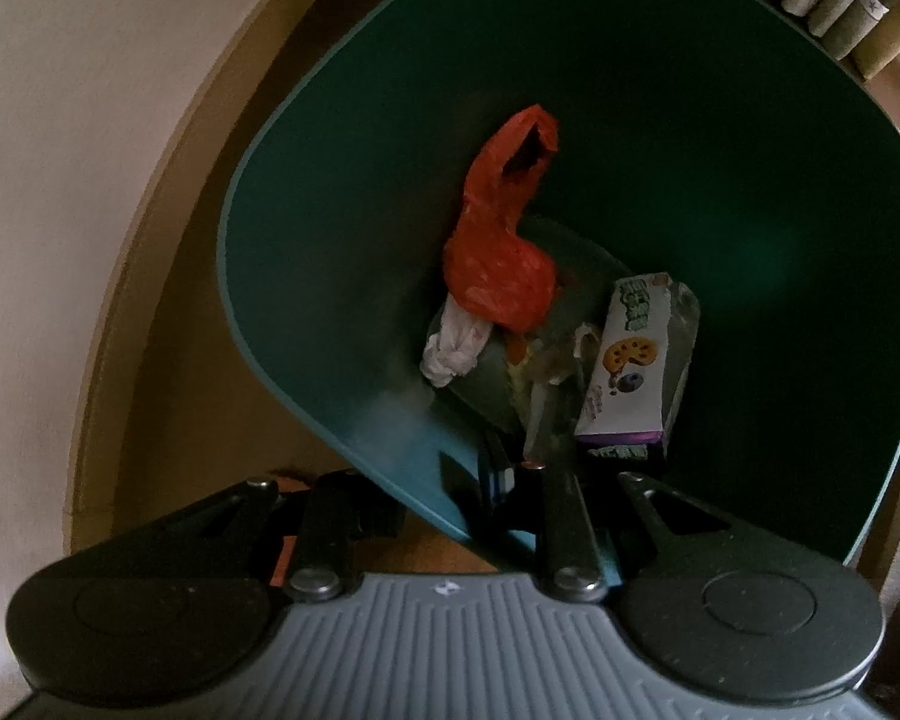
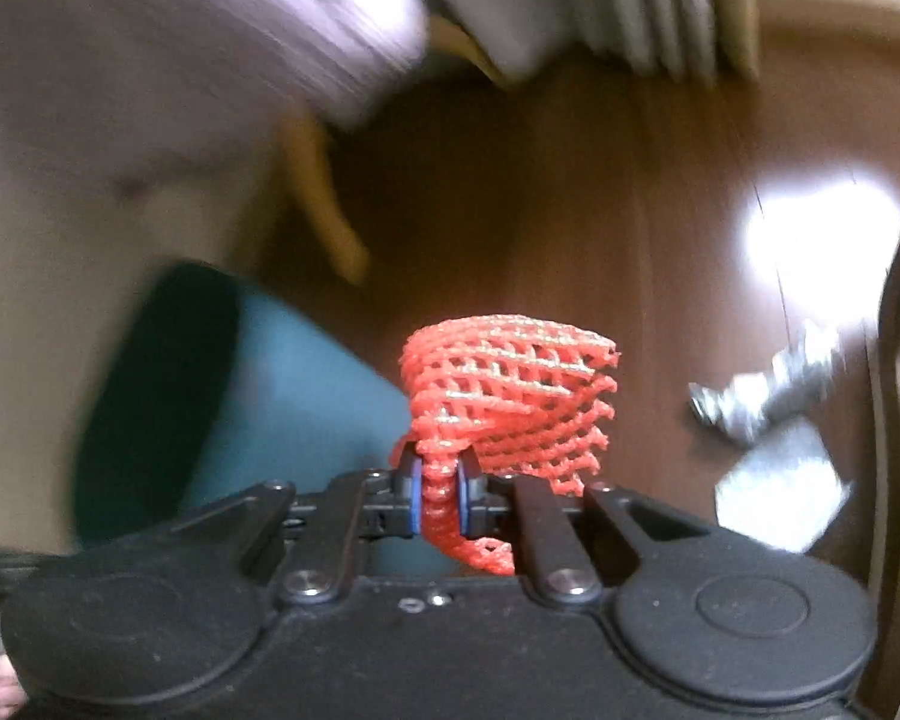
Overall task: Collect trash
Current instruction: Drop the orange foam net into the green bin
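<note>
Right wrist: red foam net (image 2: 510, 396) pinched between right gripper (image 2: 439, 495) pads

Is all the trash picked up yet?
Not yet. The green bin already holds a red bag, a tissue and a snack box. The right gripper pinches an orange foam net. Crumpled foil remains on the floor.
</note>
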